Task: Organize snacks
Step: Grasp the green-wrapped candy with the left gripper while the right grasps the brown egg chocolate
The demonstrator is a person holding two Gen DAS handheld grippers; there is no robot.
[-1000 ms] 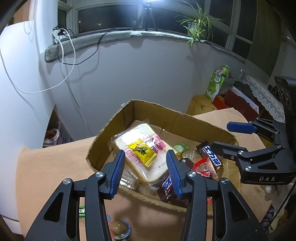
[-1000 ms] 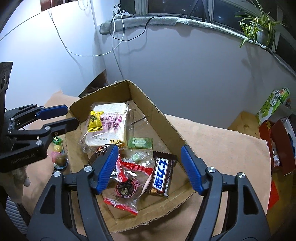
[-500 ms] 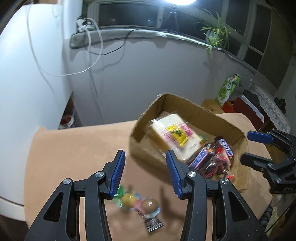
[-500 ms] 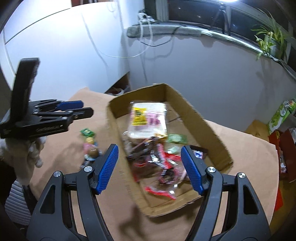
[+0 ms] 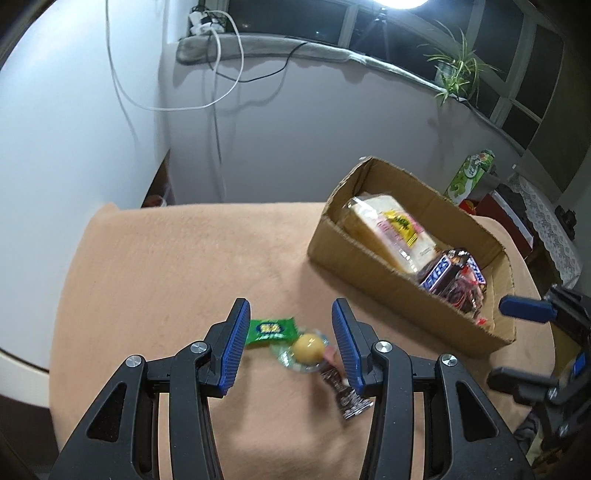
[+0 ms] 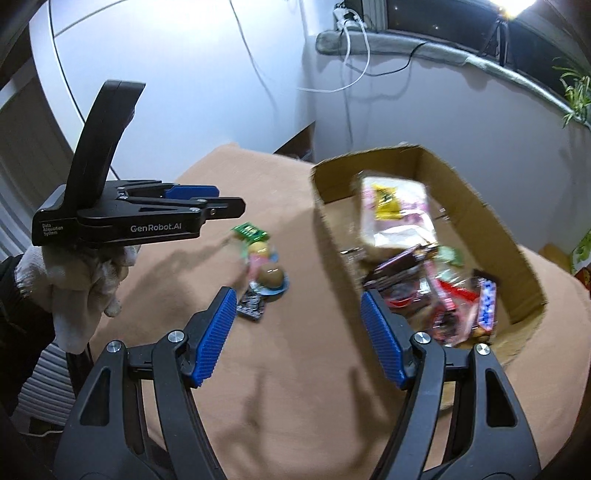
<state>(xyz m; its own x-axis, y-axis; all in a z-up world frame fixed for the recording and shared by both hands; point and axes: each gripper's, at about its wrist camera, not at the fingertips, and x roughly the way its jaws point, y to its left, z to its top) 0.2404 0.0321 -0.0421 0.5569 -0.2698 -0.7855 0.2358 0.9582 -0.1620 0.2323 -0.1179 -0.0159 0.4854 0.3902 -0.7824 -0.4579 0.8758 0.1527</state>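
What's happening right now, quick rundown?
Both grippers open, empty. Left gripper over loose candies on the table. Right gripper beside the snack box. Nothing blocking.

white wall (image 5: 314, 122), dark windows (image 5: 295, 22), sill plant (image 5: 456, 74)

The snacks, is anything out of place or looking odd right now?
Yes: a green packet, a yellow candy and a dark wrapper lie loose on the table, outside the box holding the rest.
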